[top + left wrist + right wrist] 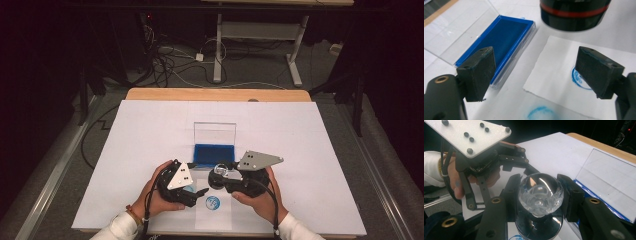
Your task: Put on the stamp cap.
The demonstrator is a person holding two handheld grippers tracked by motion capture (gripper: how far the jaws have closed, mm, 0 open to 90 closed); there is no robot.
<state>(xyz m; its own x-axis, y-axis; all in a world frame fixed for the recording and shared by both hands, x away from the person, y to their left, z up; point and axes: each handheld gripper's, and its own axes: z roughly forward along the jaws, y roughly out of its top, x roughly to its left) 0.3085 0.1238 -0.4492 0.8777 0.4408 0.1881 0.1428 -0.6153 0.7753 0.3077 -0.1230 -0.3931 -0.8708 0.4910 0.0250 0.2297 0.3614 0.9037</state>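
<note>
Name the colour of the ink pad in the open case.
Deep blue; the ink pad shows best in the left gripper view.

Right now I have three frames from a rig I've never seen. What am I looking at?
A person holds hand-held tongs in each hand; no robot. The high view looks down on a white-covered table. The other two pictures come from cameras riding on each tool.

On the table: an open blue ink pad with a clear lid, and a paper sheet bearing a round blue stamp print.

The right tongs are shut on a stamp with a clear faceted knob. The left tongs are open and hold nothing, hovering over the paper.
</note>
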